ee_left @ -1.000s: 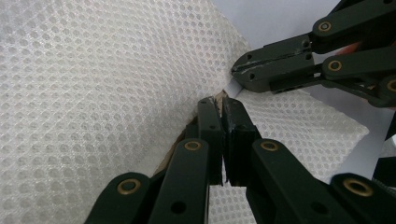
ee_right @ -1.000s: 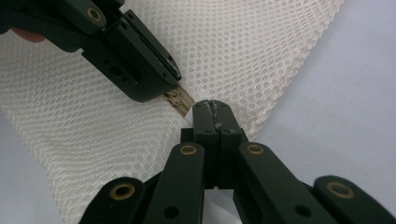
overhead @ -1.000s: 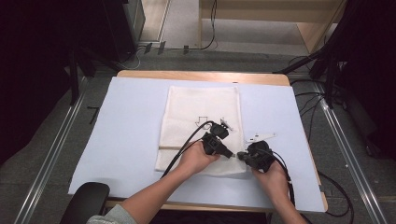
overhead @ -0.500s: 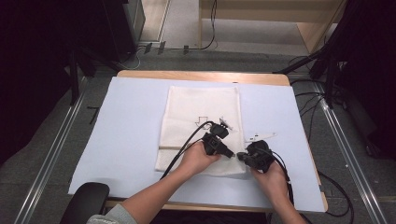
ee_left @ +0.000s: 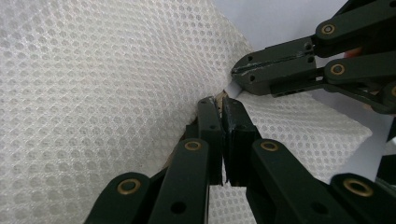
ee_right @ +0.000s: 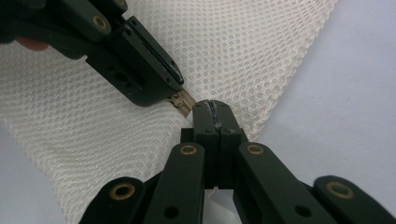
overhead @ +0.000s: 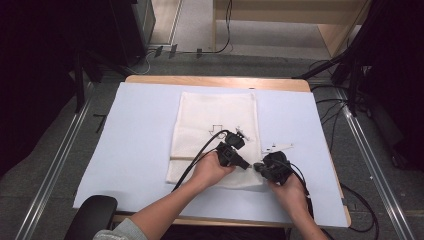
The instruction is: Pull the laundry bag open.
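1. While both tongs meet at the lower right corner of the cream-white mesh laundry bag [overhead: 215, 130], everything turns on the small brass-coloured zipper pull [ee_right: 183, 101] there, lying between the two tips.
2. Seen from the high view, the bag lies flat in the middle of the pale blue sheet over the surface [overhead: 135, 135], its long axis running from the frame's bottom toward its top; the corner in hand sits at lower centre.
3. Left tongs [overhead: 248, 166] come in from the left of that corner, right tongs [overhead: 256, 167] from its right, tips nearly touching.
4. Along the left gripper view, the left tongs [ee_left: 220, 100] are pressed together, apparently pinching the mesh edge by the pull.
5. Along the right gripper view, the right tongs [ee_right: 211, 103] are closed tight at the bag's hem; whether fabric is caught I cannot tell.
6. Both hands rest low on the bag, wrists angled inward, forearms entering from the bottom edge.
7. My judgement: the left one is nearer the pull.
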Demonstrator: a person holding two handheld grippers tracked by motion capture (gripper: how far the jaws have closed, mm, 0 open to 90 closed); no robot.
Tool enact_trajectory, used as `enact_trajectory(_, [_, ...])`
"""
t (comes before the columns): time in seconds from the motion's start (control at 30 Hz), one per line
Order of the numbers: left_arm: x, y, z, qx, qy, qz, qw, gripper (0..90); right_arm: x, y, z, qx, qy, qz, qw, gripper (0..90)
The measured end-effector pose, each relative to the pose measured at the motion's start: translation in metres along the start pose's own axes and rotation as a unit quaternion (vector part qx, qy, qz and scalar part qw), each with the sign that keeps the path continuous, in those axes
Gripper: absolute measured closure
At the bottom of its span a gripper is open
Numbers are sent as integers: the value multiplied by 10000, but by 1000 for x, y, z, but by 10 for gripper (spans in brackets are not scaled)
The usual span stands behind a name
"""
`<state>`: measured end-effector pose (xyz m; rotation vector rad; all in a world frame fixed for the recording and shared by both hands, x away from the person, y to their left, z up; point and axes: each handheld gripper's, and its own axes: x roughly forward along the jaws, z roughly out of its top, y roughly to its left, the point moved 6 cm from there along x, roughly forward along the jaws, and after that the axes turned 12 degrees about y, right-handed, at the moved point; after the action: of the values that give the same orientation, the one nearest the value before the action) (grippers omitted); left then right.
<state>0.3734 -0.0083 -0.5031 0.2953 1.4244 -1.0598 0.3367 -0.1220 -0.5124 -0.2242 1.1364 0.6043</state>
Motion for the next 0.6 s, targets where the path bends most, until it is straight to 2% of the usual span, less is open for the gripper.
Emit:
enact_trajectory(0.13, [-1,0,-1,28,33,26,10000,894,0,1,0,-51,-24,-87,9999,900])
enact_trajectory(0.2, [-5,4,-3,57,53,255,9996,895,0,1,-1,-51,-27,-122,9999,900])
enact_trajectory(0.23, [-9,8,-5,-22,23,183,9998,895,0,1,-1,-43,-26,-110,9999,900])
enact_trajectory(0.27, [-11,12,-8,-100,43,311,9995,895,0,1,-1,-37,-47,-90,9999,900])
enact_trajectory(0.3, [-16,17,-13,-136,6,247,9996,895,0,1,-1,-44,-39,-84,9999,900])
enact_trajectory(0.33, [-19,20,-16,-236,-19,10,9997,894,0,1,-1,-46,-56,-90,9999,900])
enact_trajectory(0.37, [-20,22,-19,-303,-43,-110,9995,893,0,1,-1,-44,-46,-118,9999,900])
enact_trajectory(0.47, [-19,18,-19,-135,-3,127,9998,893,0,1,-1,-68,-47,-107,9999,900])
enact_trajectory(0.57, [-21,20,-21,-167,-34,-62,9998,892,0,1,-1,-53,-79,-77,9999,900])
enact_trajectory(0.6, [-21,21,-22,-190,-8,78,9998,892,0,0,-1,-60,-87,-67,9999,900])
